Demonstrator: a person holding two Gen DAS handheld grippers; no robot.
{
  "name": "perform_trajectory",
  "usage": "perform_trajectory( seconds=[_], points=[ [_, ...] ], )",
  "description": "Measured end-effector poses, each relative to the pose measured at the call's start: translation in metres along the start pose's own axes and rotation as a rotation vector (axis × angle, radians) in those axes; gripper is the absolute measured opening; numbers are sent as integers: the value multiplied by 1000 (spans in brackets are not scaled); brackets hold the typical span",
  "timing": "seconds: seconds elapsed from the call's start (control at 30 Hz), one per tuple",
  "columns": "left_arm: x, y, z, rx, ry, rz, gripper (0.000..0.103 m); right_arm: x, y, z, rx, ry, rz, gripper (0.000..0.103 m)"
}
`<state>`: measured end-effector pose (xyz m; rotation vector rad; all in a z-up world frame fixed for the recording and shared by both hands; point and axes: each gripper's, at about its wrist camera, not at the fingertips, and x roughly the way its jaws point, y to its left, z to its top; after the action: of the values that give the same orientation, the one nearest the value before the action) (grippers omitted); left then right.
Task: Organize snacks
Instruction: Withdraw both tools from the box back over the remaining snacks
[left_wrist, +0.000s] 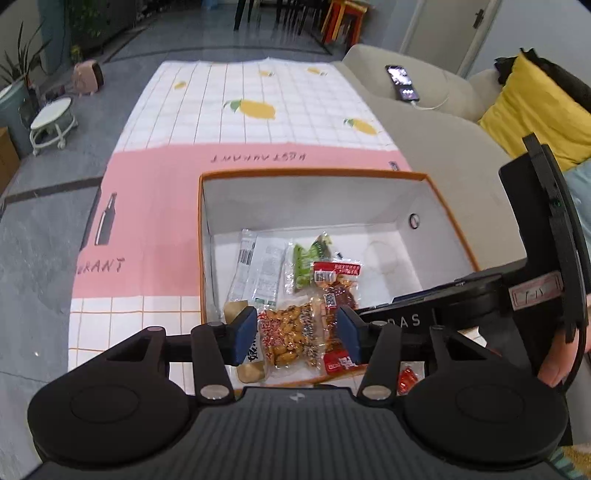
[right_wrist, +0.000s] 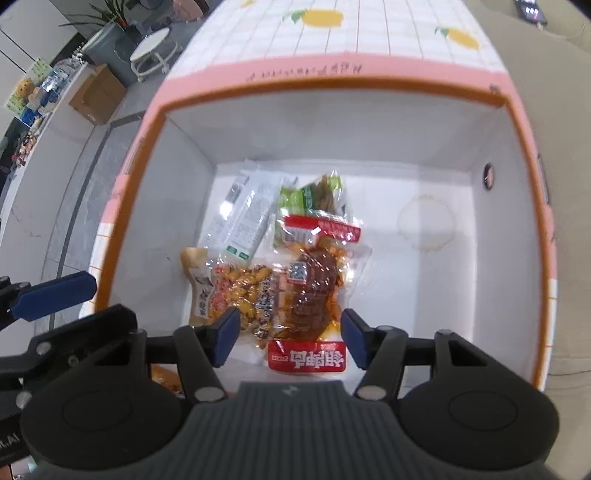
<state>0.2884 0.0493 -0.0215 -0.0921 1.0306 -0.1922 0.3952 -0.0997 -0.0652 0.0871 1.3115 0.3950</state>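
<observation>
An orange-rimmed white box stands on the table and holds several snack packets. A white packet and a green one lie at the back. A yellow peanut packet and a red meat packet lie nearer. My left gripper is open above the box's near edge, over the peanut packet. My right gripper is open and empty above the meat packet. The right gripper's body shows in the left wrist view.
The table has a pink and white checked cloth with lemon prints. A beige sofa with a yellow cushion and a phone lies to the right. A red wrapped snack lies outside the box near its front edge.
</observation>
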Motion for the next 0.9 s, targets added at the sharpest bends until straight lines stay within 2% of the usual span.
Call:
perform_trajectory(
  seconds=[0.13,0.27,0.33,0.5,0.57,0.73,0.9],
  points=[
    [-23,-11,-8,41,-34,24,59,-27,5,-10,-15,-36,0,58],
    [-48,-19,-20,63,-73,41,59,-59,9,-28,-44,-120,-5,58],
    [-60,-22,-29,71,-101,43,59,-76,9,-42,-60,-170,1,58],
    [-87,-37,-60,139,-210,104,59,-108,9,-89,-97,-292,5,58],
    [-94,-41,-74,150,-240,94,59,-115,8,-111,-111,-338,-7,58],
    [-104,-42,-110,109,-284,-8,62,-123,0,-167,-92,-429,-16,59],
    [-94,-37,-145,90,-235,-36,65,-113,-5,-221,-74,-479,-44,59]
  ],
)
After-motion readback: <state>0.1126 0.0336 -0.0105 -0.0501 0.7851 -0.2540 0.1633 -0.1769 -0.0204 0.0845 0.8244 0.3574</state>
